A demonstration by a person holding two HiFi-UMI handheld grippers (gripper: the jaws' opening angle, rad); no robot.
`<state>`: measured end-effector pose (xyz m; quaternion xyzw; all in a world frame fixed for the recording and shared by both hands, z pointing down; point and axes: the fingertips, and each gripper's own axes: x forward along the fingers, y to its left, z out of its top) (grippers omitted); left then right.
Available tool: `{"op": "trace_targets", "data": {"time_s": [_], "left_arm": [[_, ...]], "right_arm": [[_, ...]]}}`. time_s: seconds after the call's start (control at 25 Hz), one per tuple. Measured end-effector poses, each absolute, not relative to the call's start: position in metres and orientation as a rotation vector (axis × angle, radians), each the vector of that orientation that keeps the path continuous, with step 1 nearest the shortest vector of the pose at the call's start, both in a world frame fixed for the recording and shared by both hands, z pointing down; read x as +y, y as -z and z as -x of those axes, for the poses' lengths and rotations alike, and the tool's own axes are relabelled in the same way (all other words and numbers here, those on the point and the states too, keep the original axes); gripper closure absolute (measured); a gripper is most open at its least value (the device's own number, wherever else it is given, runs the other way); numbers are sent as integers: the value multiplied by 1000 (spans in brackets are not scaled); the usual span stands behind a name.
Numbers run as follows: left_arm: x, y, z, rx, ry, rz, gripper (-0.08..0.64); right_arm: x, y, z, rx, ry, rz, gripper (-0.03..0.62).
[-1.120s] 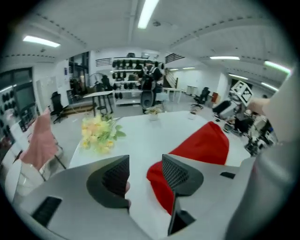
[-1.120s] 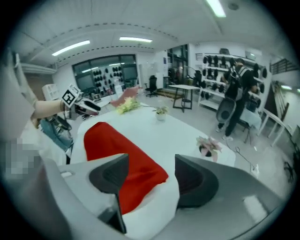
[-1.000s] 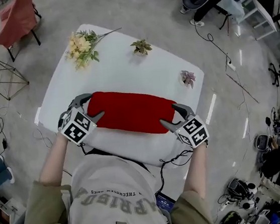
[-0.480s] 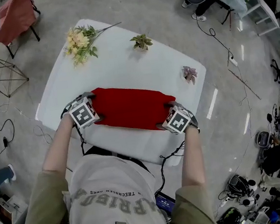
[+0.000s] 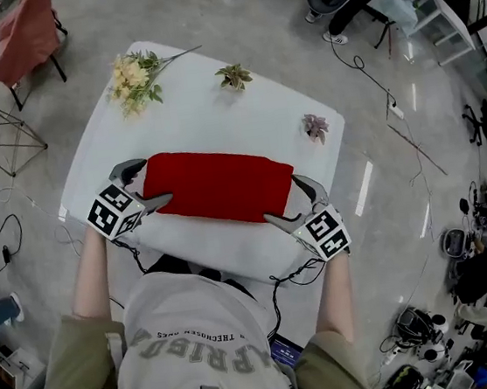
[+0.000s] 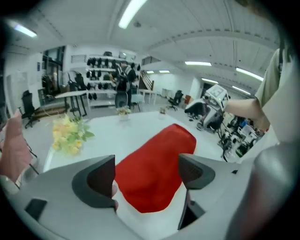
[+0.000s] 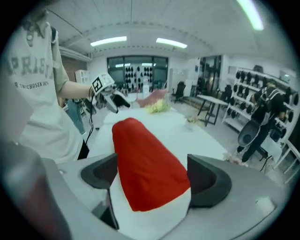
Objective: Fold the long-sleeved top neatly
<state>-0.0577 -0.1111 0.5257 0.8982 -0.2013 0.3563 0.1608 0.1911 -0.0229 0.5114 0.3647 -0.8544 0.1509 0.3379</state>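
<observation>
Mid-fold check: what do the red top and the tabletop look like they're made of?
Red top: soft matte fabric, probably a knit or fleece. It lies in a rounded, puffy fold with no shine, and the weave is too fine to tell. Table: hard, smooth white top, perhaps laminate or painted board, flat and even with rounded corners and a faint sheen.

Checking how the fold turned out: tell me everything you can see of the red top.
The red top is plain, soft-looking cloth, folded into one long band with rounded corners; no sleeves or collar show. It lies flat across the near half of the white table. Its ends sit between the spread jaws of the left claw and the right claw, which have just been opening; neither grips it.
</observation>
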Motion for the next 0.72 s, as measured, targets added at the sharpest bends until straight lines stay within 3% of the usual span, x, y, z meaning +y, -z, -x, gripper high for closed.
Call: {"op": "trace_targets", "data": {"time_s": [0.28,0.56,0.64,0.68,0.72], "left_arm": [[-82,-420,42,-1030,-460,-2718,141],[-23,-387,7,-1147,-210,-2713,143],[-9,-383,2,-1179,-148,-2685,147],[-4,-380,2,-1220,-125,-2675,165],[0,-376,4,-1273,-107,-2668,220]], "right_arm": [[-6,-387,-165,-2591,-185,-1557,138],[16,-354,-142,-2587,-109,-1922,143],[26,-351,-136,-2535,-56,-1954,164],[30,-349,-134,-2515,-34,-1969,204],[34,-348,-132,-2499,-17,-1982,284]]}}
